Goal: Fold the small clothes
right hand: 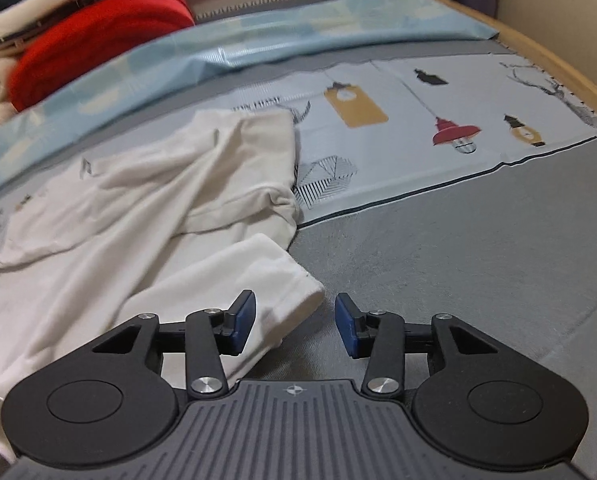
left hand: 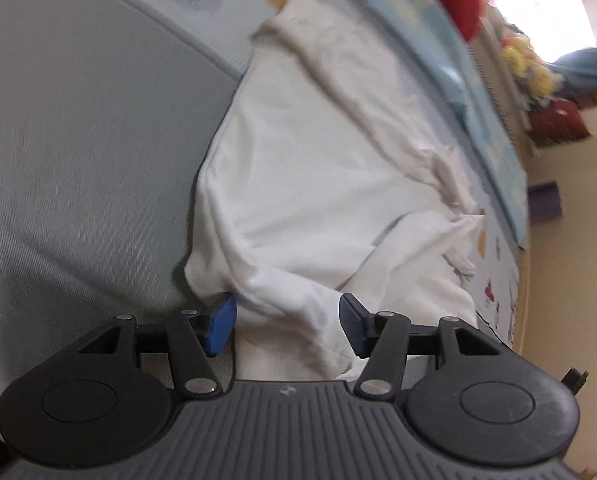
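A white small shirt [right hand: 138, 216] lies crumpled on the grey bed surface [right hand: 438, 248]; it also shows in the left wrist view [left hand: 298, 168]. My right gripper [right hand: 294, 320] is open, its blue pads either side of a sleeve end [right hand: 274, 276] of the shirt, with the sleeve nearer the left pad. My left gripper [left hand: 288, 326] is open, with a bunched fold of the white shirt [left hand: 298, 304] between its blue pads. Neither grips the cloth.
A printed sheet with lamp pictures [right hand: 418, 128] lies beyond the shirt, and a light blue cloth [right hand: 258, 44] behind that. A red garment [right hand: 98, 36] and other piled clothes sit at the back left. A wooden bed edge [right hand: 558, 64] runs along the right.
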Tool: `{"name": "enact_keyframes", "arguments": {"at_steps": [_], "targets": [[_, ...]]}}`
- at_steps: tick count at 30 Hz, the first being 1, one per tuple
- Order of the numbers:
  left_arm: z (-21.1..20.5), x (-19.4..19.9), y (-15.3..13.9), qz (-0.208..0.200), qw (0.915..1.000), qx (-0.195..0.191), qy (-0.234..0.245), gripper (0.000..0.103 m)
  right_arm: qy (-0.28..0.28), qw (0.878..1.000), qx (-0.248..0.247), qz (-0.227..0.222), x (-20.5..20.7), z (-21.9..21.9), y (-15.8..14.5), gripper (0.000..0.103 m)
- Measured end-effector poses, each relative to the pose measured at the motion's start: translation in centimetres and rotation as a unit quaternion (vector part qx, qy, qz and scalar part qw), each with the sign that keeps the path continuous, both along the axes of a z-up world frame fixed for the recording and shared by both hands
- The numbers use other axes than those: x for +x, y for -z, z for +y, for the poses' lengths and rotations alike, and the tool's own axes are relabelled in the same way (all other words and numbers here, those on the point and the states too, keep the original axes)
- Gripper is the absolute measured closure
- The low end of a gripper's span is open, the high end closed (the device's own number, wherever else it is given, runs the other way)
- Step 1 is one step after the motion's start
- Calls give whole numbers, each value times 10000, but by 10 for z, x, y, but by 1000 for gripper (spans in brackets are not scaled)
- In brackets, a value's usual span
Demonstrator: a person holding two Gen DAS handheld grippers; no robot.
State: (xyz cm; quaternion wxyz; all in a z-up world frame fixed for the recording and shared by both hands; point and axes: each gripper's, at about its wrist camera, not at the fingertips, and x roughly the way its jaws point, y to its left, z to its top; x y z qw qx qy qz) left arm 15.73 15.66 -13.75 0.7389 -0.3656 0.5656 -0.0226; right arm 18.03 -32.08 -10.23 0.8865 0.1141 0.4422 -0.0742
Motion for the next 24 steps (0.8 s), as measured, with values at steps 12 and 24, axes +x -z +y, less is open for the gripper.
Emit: {"name": "enact_keyframes", "arguments": {"at_steps": [12, 24], "targets": [[0, 0, -12, -236, 9937, 924, 585, 93, -15, 9994, 326, 111, 12, -7, 8, 97], [32, -56, -28, -173, 9787, 1553, 1334, 98, -532, 9921, 542, 1003, -92, -44, -23, 98]]}}
